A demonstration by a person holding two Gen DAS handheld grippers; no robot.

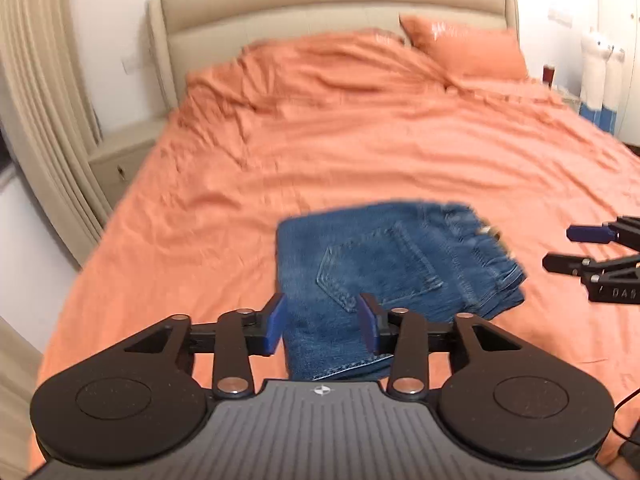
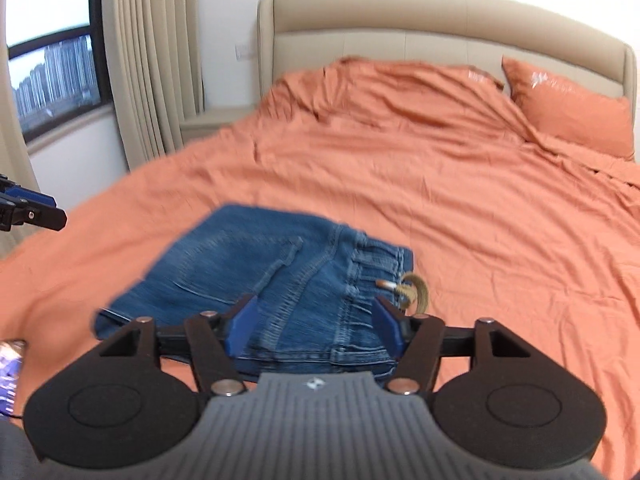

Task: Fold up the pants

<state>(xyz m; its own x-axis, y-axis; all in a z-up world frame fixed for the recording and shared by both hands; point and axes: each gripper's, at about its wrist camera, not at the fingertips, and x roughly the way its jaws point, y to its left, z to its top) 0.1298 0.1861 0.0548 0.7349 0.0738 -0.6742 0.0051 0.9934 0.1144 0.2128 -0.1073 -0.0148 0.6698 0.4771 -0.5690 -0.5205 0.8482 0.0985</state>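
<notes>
Blue denim pants [image 1: 392, 268] lie folded into a compact stack on the orange bed, back pocket up, waistband to the right. They also show in the right wrist view [image 2: 272, 280], with a tan drawstring [image 2: 416, 290] sticking out at the waistband. My left gripper [image 1: 324, 326] is open and empty, just above the near left part of the stack. My right gripper [image 2: 314, 320] is open and empty above the near waistband end; it also shows at the right edge of the left wrist view [image 1: 588, 246].
The orange bedsheet [image 1: 360, 140] is wrinkled, with an orange pillow [image 1: 468, 48] at the beige headboard [image 1: 320, 4]. A nightstand [image 1: 120, 156] and curtains [image 2: 152, 60] stand left of the bed. A window [image 2: 52, 64] is at far left. White bottles [image 1: 600, 68] stand at right.
</notes>
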